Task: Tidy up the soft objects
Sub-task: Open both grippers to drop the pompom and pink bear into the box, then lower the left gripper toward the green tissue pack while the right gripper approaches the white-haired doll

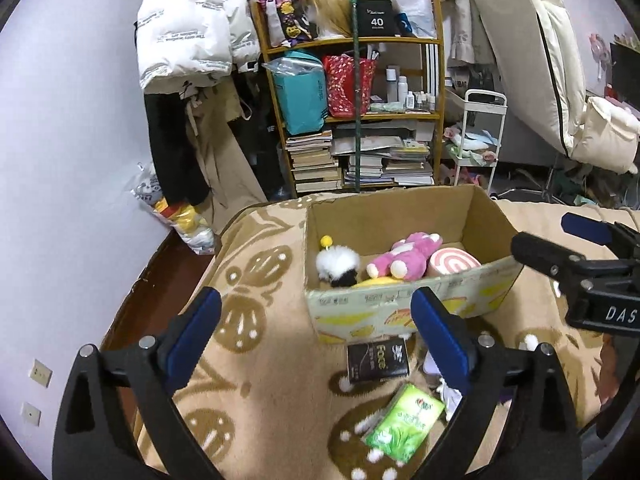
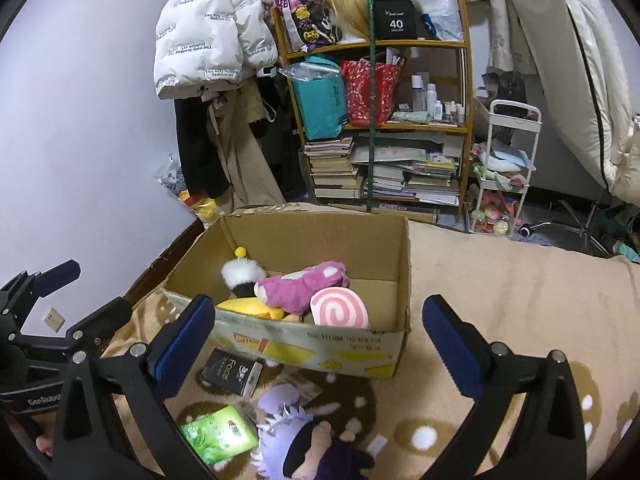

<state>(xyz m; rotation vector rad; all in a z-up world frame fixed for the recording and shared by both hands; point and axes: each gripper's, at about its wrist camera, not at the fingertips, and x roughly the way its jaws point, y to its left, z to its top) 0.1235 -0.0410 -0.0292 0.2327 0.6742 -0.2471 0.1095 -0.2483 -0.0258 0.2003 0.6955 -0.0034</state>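
Both grippers hang above the bed with their blue-padded jaws spread wide and nothing between them. The left gripper (image 1: 316, 312) sits over the patterned beige blanket (image 1: 260, 360), just short of the cardboard box (image 1: 400, 304); the right gripper (image 2: 318, 320) points at the same box from the other side, and each shows at the edge of the other's view.

Inside the box lie 4 soft toys, bunched toward the near wall: a white and black fluffy plush (image 2: 240, 276) with a small yellow ball on top, a pink plush (image 2: 296, 284) across the middle, a round pink swirl cushion (image 2: 340, 312) leaning against the front wall, and a yellow plush (image 2: 248, 306) partly hidden under the others.

In front of the box, on the blanket, rest a black packet (image 2: 232, 372) and a green tissue pack (image 2: 218, 434). Just beside the tissue pack lies a doll with pale lilac hair and dark clothes (image 2: 308, 440), outside the box and under the right gripper.

Beyond the bed stands a wooden shelf (image 1: 438, 80) crammed with books, bags and bottles, with a white puffer jacket (image 1: 180, 40) hanging to its left.
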